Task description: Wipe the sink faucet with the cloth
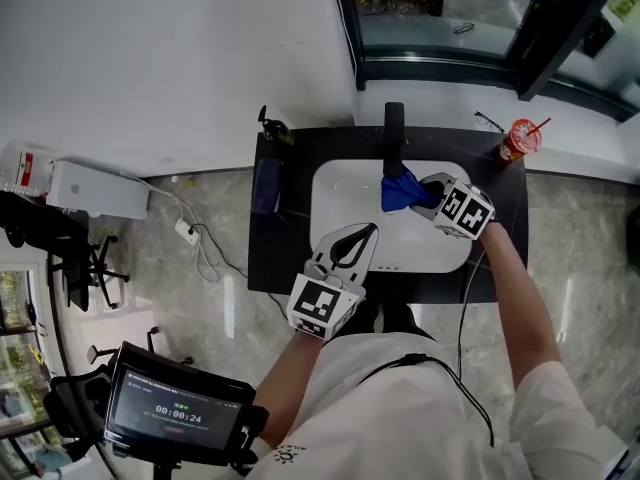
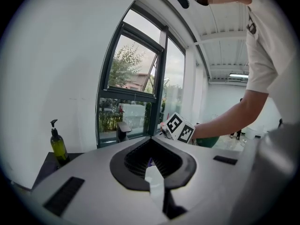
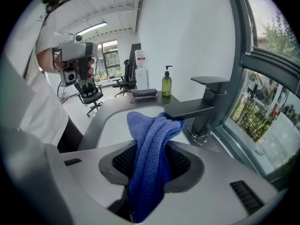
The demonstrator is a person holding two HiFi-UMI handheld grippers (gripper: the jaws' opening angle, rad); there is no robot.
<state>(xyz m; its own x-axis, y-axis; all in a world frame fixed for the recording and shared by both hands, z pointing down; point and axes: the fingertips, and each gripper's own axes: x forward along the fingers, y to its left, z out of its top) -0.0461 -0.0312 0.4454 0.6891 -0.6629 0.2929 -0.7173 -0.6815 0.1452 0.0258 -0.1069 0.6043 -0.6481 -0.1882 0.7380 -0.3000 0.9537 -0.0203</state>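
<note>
the right gripper (image 1: 428,192) has its two ribbed black pads closed on a blue cloth (image 1: 400,194), a soft towel with a fine looped weave. in the right gripper view the cloth (image 3: 149,149) rises out of the jaws of that gripper (image 3: 151,165) as a thick folded bundle. its bunched upper end lies against the front tip of the faucet (image 3: 202,104) spout. the rest hangs over the sink (image 3: 115,125).

the faucet (image 1: 394,133) is matt dark grey, with a square upright post, a long flat spout reaching over the bowl and a flat slab lever on top. the sink (image 1: 340,203) is a smooth white bowl with rounded corners, set in a dark counter (image 1: 290,153) that stands on a glossy marbled floor.

the left gripper (image 1: 352,246) hovers over the near edge of the sink, well apart from the faucet. its curved fingers form a teardrop loop with the tips meeting. in the left gripper view the ribbed pads of that gripper (image 2: 152,163) come to a point at the far end with nothing between them. beyond them the faucet (image 2: 123,129) shows small against the window.

a slim olive-green soap bottle (image 3: 166,84) with a black pump stands on the counter's corner by the wall. a clear cup (image 1: 518,140) with a red lid and straw sits on the white sill beyond the counter.
</note>
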